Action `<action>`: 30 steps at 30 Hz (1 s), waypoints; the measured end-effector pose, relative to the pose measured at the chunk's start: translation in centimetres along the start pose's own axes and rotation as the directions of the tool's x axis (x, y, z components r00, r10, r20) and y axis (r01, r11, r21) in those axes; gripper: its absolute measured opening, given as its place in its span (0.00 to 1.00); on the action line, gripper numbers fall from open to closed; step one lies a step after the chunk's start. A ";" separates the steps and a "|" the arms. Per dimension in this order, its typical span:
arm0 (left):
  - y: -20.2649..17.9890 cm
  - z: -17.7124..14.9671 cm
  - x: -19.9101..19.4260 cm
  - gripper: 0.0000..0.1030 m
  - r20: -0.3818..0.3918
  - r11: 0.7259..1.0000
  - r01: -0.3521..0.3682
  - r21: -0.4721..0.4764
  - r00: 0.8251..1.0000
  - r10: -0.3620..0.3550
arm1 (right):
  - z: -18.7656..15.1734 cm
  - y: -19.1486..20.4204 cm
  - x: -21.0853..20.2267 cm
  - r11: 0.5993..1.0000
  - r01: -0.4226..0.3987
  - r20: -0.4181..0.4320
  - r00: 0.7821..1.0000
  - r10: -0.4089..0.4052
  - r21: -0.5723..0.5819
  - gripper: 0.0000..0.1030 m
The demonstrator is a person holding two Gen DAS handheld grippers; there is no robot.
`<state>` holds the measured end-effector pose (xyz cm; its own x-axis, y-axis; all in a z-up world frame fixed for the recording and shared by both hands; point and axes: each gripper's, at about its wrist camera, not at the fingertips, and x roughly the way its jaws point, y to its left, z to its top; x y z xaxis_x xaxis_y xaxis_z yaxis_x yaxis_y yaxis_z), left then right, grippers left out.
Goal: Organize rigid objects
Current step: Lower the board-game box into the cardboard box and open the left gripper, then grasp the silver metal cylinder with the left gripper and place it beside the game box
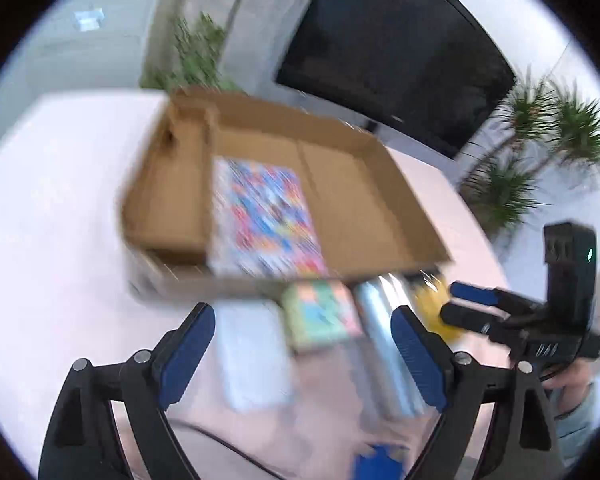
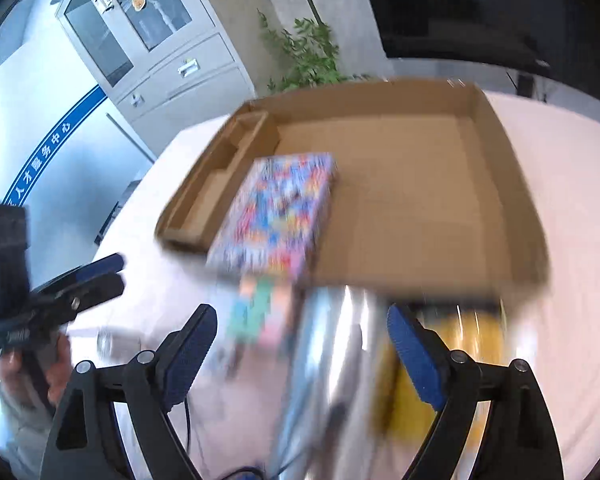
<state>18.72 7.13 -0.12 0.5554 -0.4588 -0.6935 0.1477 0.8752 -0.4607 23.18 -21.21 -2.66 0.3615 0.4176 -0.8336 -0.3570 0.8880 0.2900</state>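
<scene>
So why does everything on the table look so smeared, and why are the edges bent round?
Left wrist view: motion blur streaks the cardboard box and the colourful book inside it; the left tool stays sharp. Right wrist view: the silvery item by the right tool is most smeared, with glare. Both views: the fisheye lens curves the table and leaves dark corners.

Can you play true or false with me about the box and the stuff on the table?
1. A colourful box lies inside the cardboard box. True.
2. The cardboard box is full to the top. False: most of its floor is bare.
3. A silver bottle lies on the table outside the cardboard box. True.
4. The right gripper is squeezing something. False: its jaws stand open, gripping nothing.
5. The left gripper is open. True.
</scene>
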 end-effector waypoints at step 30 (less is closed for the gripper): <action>-10.3 -0.2 5.5 0.76 -0.116 0.985 0.172 0.009 0.979 -0.170 | -6.7 1.3 -2.8 0.997 -0.078 0.038 0.996 0.078 0.001 0.83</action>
<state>20.09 -4.46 0.65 0.4233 -0.6152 -0.6651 0.2483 0.7848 -0.5679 15.93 -22.56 -3.07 0.3654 0.4926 -0.7898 -0.3836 0.8528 0.3544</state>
